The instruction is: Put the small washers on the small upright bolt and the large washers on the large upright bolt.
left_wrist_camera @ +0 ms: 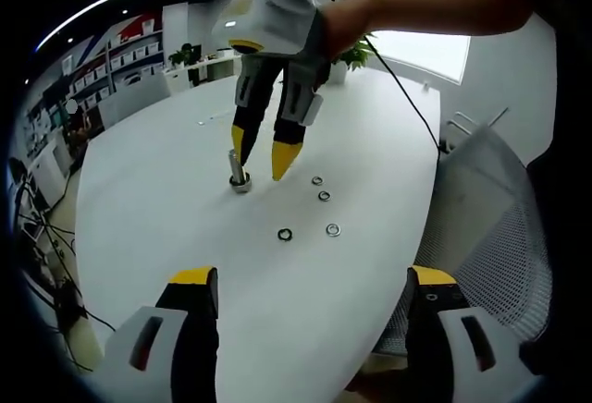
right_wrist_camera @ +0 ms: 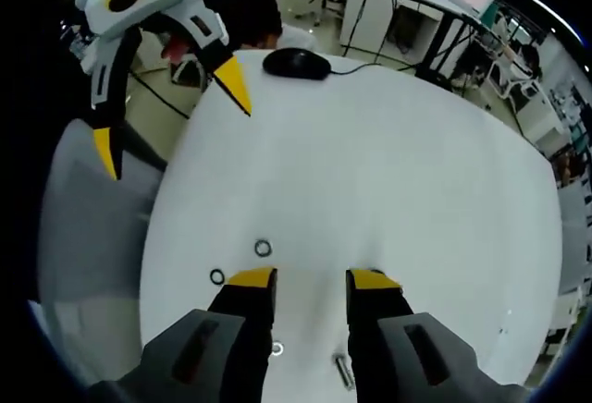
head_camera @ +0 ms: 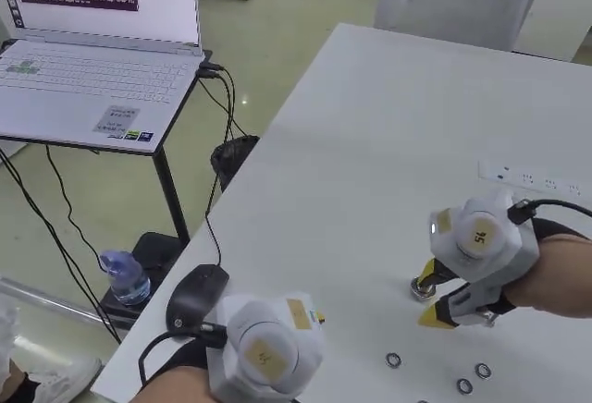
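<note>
- Left gripper view: your left gripper (left_wrist_camera: pixel 312 278) has its jaws spread wide, with nothing between them but the bare white table (left_wrist_camera: pixel 166 200).
- Straight ahead of those jaws, your right gripper (left_wrist_camera: pixel 261 156) points tips-down at the table. Its jaws are parted by a narrow gap and hold nothing.
- The upright bolt (left_wrist_camera: pixel 239 172) stands on the table right under the tip of one right-gripper jaw, to the outside of the gap rather than in it. You cannot tell whether tip and bolt touch.
- Four washers (left_wrist_camera: pixel 285 235) lie flat on the table between your two grippers. Two are close beside the right gripper's tips and two are nearer the left gripper's jaws. All are apart from each other and from the bolt.
- Right gripper view: your right gripper's own jaws rise side by side with a clear gap and are empty. Two of the washers lie just ahead of one jaw's tip.
- Beyond those washers the left gripper hangs over the table edge with its jaws splayed. A black mouse (right_wrist_camera: pixel 296 63) lies on the table past it.
- Head view: the bolt sits at the right gripper's tips. Three washers lie near that gripper, on your side of it.
- The left gripper is well apart from the right one, at the near table edge, just beside the mouse.
- A laptop (head_camera: pixel 92 79) stands open on a separate stand beyond the left gripper.
</note>
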